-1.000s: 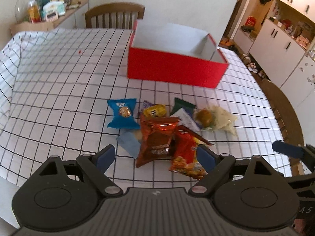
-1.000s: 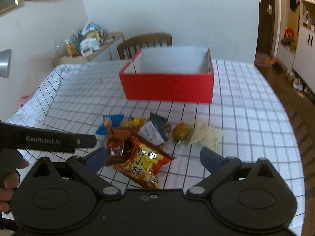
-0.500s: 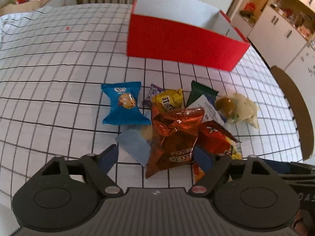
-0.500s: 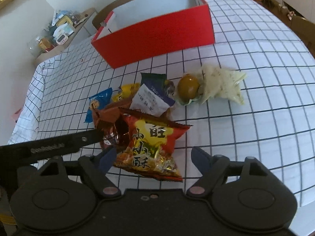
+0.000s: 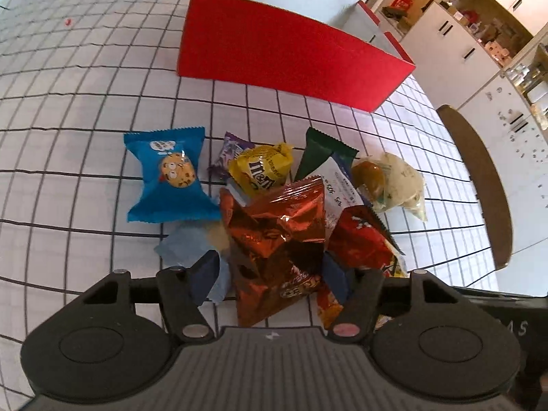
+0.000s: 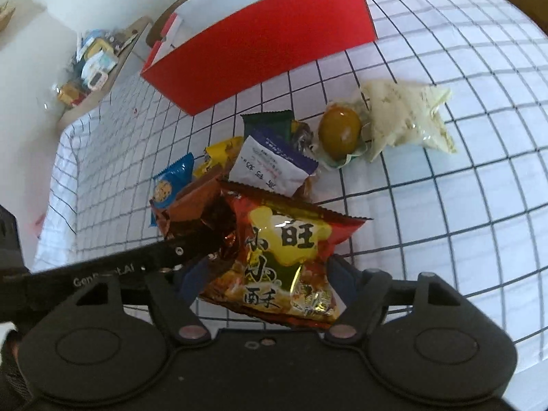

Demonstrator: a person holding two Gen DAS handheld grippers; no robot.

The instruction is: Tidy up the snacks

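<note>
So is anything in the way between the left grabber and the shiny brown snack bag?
No. The left gripper has been closing with the brown foil bag already between its fingers; nothing else visible sits between them.

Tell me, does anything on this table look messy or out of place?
Yes. The snacks lie in a loose overlapping heap on the checked tablecloth instead of in the red box. A crumpled copper foil bag leans on the red-and-yellow bag, half covering other packets.
</note>
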